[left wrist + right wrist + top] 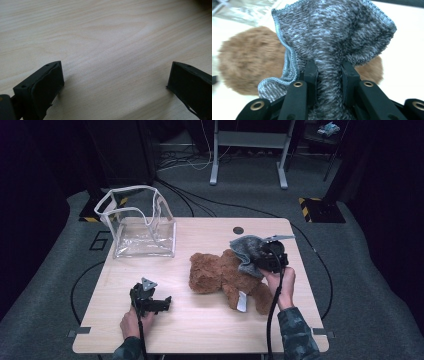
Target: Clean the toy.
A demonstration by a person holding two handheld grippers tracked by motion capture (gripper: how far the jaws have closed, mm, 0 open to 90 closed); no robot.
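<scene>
My right gripper [325,75] pinches the grey cloth [332,32] over the teddy bear [220,272]; my left gripper [116,82] rests wide open, empty, beside the bear. Next, I reckon, lift clear.

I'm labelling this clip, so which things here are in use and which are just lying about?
In use, as far as I can tell:
- right gripper, clamped on the grey knitted cloth
- brown plush teddy bear under the cloth

Lying about:
- clear plastic zip pouch
- left gripper, open over the light wooden table
</scene>
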